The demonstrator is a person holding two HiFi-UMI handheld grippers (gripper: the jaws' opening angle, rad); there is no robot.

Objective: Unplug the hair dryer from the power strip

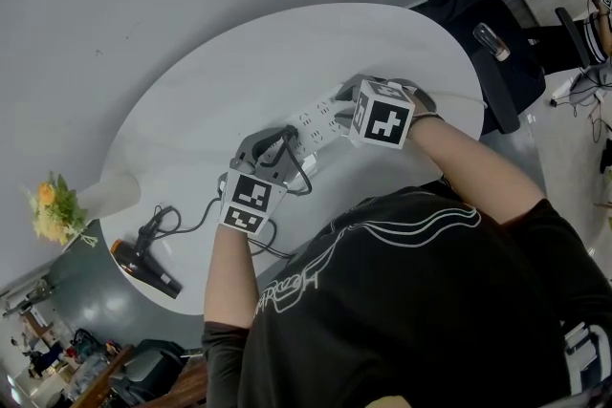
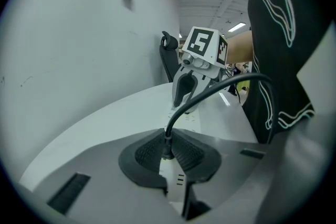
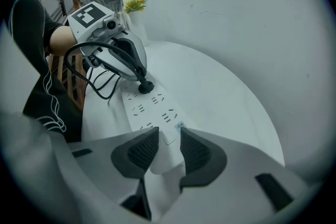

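A white power strip [image 1: 320, 118] lies in the middle of the round white table [image 1: 191, 100]. A black plug [image 3: 145, 86] sits in its near-left socket, and its cord [image 2: 210, 89] loops off toward the black hair dryer [image 1: 145, 255] at the table's left edge. My left gripper [image 1: 275, 151] is shut on the plug [image 2: 166, 151], with a ribbed pad on each side of it. My right gripper [image 1: 346, 102] is shut across the strip's other end [image 3: 167, 157], its pads against the two long sides.
A vase of yellow flowers [image 1: 55, 205] stands at the far left by the wall. A black office chair [image 1: 502, 62] sits beyond the table's right edge. The person's torso is close against the near table edge.
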